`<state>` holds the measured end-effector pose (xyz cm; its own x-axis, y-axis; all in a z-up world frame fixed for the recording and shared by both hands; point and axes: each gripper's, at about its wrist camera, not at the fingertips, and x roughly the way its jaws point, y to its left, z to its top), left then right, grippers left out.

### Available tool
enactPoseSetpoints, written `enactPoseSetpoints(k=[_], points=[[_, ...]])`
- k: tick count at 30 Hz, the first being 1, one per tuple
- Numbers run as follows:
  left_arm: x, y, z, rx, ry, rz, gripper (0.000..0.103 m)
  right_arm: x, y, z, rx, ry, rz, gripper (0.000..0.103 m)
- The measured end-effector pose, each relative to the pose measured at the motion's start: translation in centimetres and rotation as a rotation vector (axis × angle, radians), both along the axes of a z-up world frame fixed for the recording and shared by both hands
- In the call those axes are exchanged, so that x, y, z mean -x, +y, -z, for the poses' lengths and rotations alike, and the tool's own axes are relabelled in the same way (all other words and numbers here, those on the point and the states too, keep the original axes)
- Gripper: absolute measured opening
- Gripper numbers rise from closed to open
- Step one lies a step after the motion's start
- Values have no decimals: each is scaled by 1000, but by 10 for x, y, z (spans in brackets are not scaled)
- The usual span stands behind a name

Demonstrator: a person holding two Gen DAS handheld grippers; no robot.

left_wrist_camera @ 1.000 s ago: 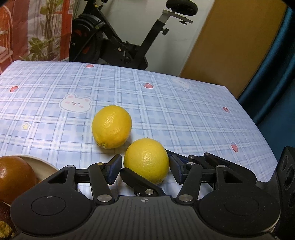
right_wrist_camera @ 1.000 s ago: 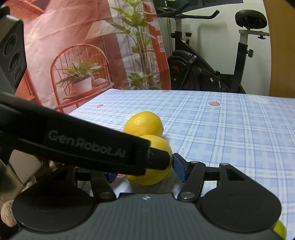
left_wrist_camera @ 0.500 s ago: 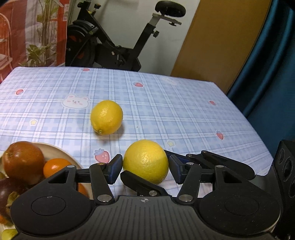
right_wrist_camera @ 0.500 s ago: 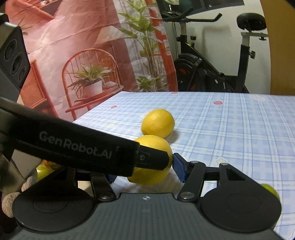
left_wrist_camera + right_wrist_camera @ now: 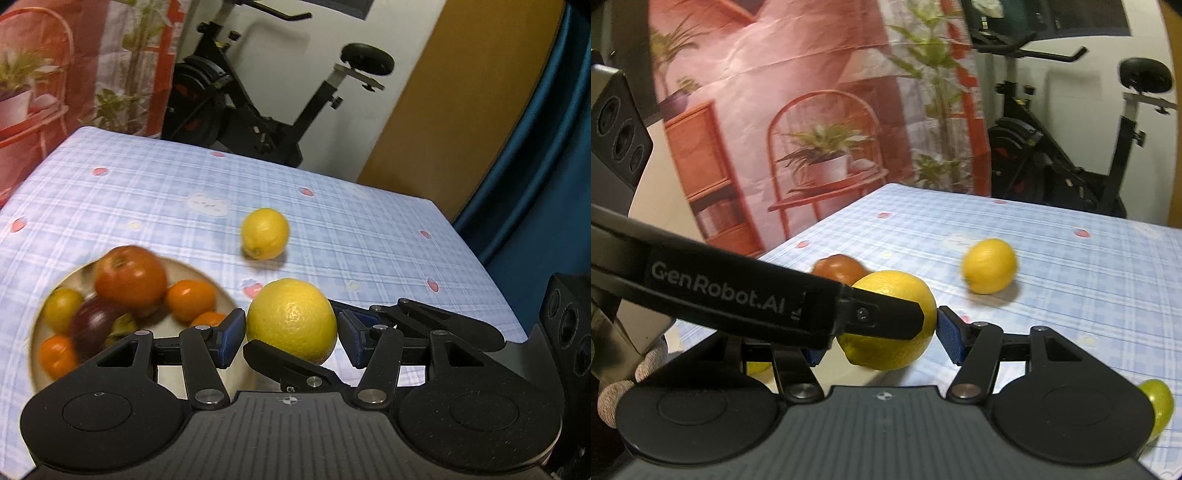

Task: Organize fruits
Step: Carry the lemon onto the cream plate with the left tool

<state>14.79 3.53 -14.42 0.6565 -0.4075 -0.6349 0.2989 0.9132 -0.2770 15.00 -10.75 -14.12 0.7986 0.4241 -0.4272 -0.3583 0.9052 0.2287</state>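
Exercise bike (image 5: 258,110), plant-print backdrop (image 5: 820,110), blue curtain (image 5: 535,147).

Dimpled, faintly glossy rind on the big lemon (image 5: 291,321); smoother matt peel on the small lemon (image 5: 265,233). Waxy shine on the red apple (image 5: 130,280), glazed cream sheen on the plate (image 5: 44,363), soft matt checked cloth over the table (image 5: 369,236). Matt black plastic with fine ribbing on the left gripper (image 5: 291,332), bright metal rivets, blue rubbery pads (image 5: 231,334).
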Motion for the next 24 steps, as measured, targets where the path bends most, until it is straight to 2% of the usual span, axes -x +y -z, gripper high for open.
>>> enactPoseSetpoints(k=[12,17,24], points=[[9,46,25,67,38,-101,58,-10,56,14,114,50,-137,61],[0,59,32,103,43,-146,57,-26,72,19,197,18,-190,61],[-5,68,38,150,48,-161,56,-38,77,30,285,-42,-273,60]])
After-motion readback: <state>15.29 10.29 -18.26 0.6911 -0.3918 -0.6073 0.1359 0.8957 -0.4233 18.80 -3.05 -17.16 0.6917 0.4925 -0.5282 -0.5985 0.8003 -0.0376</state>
